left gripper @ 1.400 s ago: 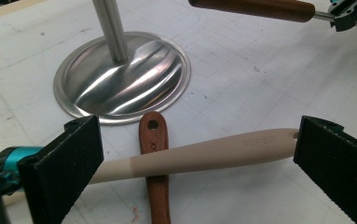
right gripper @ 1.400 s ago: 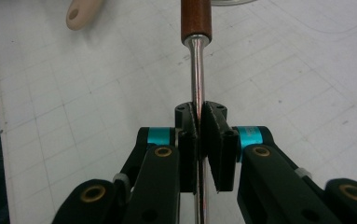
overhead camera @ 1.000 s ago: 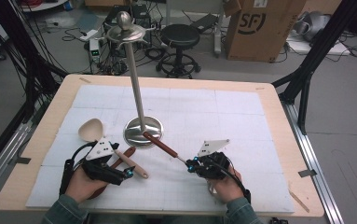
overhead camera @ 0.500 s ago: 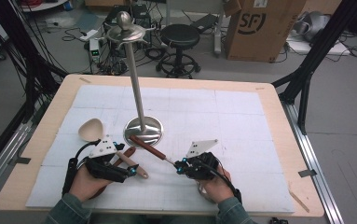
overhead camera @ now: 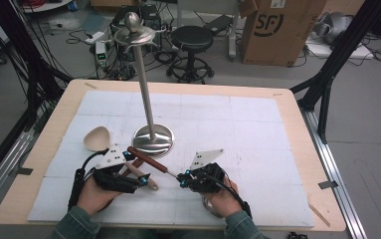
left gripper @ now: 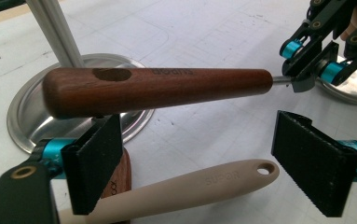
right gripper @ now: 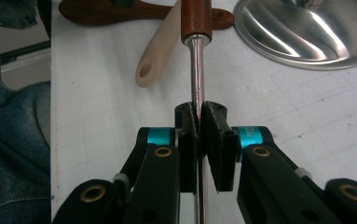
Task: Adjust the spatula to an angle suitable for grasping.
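**Utensil passing between two grippers in front of the steel stand**

The right gripper (right gripper: 199, 122) is sitting low in the centre of its own view with its fingers (right gripper: 216, 140) clamping the thin metal shank of the dark wooden-handled utensil (left gripper: 157, 88). That utensil is hanging in the air, running from lower centre of the high view up and left toward the left gripper (overhead camera: 139, 175). In the left gripper view the wooden handle is lying across the upper half of the frame, above the two black fingers (left gripper: 97, 158); those fingers are standing apart, not pressing it, and have just been closing. Under them, on the white padded table (overhead camera: 257, 129), a cream plastic spoon (left gripper: 190, 189) is lying along the bottom of the frame, with a second dark wooden handle (right gripper: 115, 11) beside it. Behind, at centre left of the high view, the round polished steel base (overhead camera: 152, 139) of a tall steel hanging stand is resting on the table.
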The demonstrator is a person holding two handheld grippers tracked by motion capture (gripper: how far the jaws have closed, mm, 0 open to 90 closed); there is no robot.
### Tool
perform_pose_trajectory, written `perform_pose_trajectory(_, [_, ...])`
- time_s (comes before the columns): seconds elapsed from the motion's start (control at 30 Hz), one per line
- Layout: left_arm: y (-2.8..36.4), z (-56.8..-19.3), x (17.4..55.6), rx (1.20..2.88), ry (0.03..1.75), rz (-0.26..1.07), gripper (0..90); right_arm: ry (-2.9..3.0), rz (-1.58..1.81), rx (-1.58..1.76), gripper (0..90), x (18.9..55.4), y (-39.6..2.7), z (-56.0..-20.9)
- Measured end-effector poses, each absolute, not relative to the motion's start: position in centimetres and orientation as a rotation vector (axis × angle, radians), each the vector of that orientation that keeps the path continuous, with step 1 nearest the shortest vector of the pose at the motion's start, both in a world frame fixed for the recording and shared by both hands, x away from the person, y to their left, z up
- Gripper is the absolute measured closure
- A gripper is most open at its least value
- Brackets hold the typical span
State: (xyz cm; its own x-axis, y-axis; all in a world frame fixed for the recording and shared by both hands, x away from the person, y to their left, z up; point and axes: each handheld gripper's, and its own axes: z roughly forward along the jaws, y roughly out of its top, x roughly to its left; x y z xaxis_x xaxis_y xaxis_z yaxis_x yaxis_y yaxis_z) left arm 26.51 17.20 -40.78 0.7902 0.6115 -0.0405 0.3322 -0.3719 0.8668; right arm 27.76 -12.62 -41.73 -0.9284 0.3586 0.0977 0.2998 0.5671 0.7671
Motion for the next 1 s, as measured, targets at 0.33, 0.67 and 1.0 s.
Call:
perform_pose_trajectory(0.33, [17.3, -40.8, 26.6, 1.988, 0.712, 0.350, 22.5, 2.727, 1.348, 0.572, 83.3, 27.7, -12.1, -41.8])
perform_pose_trajectory(0.67, [17.4, -40.7, 26.5, 1.978, 0.707, 0.359, 22.5, 2.744, 1.392, 0.604, 82.1, 28.0, -12.2, -41.9])
perform_pose_trajectory(1.0, [17.3, -40.5, 26.5, 1.963, 0.692, 0.363, 22.7, 2.827, 1.406, 0.642, 74.8, 28.8, -11.1, -42.2])
